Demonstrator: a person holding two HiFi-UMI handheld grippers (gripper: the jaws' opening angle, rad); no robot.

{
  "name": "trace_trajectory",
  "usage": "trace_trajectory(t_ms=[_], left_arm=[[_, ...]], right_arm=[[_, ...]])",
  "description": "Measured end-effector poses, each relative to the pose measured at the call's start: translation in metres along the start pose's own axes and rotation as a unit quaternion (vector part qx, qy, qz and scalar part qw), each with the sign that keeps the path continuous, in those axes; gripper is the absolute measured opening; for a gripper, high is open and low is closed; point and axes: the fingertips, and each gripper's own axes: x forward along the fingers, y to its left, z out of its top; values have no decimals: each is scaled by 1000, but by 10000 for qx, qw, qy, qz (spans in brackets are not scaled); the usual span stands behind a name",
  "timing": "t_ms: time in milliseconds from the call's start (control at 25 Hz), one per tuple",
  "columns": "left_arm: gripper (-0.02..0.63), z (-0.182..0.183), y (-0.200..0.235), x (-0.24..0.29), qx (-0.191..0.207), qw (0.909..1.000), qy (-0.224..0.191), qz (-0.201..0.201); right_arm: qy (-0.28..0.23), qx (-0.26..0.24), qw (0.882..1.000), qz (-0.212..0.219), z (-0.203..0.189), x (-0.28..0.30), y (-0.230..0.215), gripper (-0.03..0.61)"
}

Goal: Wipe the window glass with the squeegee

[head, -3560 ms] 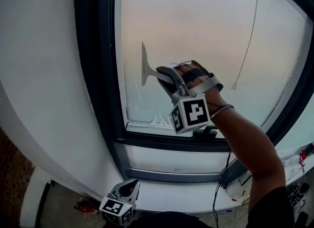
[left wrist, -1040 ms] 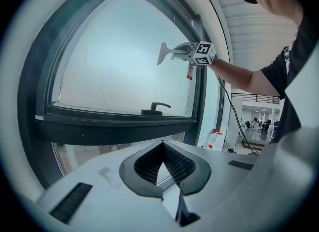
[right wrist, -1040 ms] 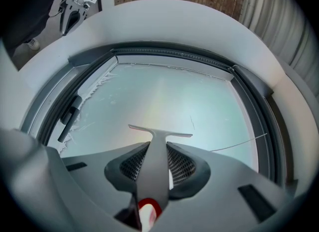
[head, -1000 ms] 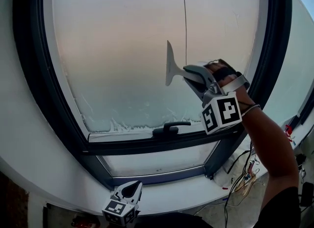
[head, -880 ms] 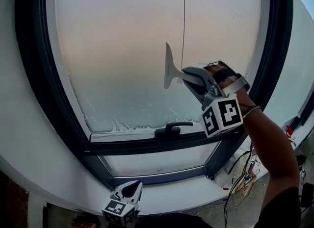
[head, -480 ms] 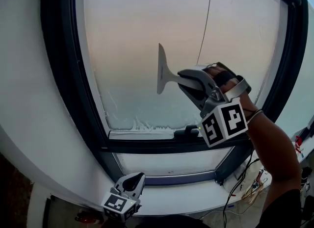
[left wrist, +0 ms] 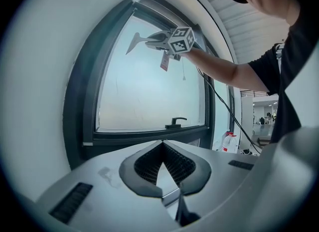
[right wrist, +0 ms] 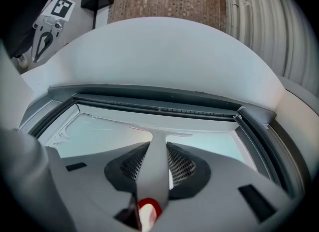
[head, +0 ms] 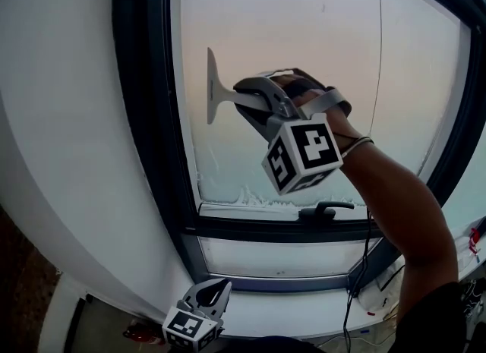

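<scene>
Since half a second ago the one squeegee [head: 213, 89] has slid left over the window glass [head: 304, 33], and its blade stands upright just beside the dark frame [head: 144, 116]. Of the two grippers, the right gripper [head: 244, 98] has its fingers clenched on the squeegee's grey handle, with the blade ahead of their tips against the pane. The left gripper [head: 219, 291] hangs well below by the white sill [head: 304, 315], fingers closed together on nothing. One window handle [head: 326, 209] sits below the right fingers, and white wall [head: 61, 116] lies to their left.

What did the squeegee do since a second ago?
The squeegee slid left across the glass, from beside the hanging cord to near the left frame. The right tongs still grip it; the left tongs stay low, holding nothing.
</scene>
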Motion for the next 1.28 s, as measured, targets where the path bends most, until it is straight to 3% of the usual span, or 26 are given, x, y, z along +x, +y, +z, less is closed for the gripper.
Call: trace_trajectory(t_ms=[240,440,1280], left_arm=[[0,-10,7,-20,-69,9999,3,134],[0,-11,16,-30,-134,9994,-11,310],[0,-7,13,-18,-206,9991,-123,352]], right_arm=[[75,-212,9997,-105,9,49,-22,87],[67,-75,9999,-102,9,68,-38,87],[126,-367,9992,69,-3,65,-44,87]])
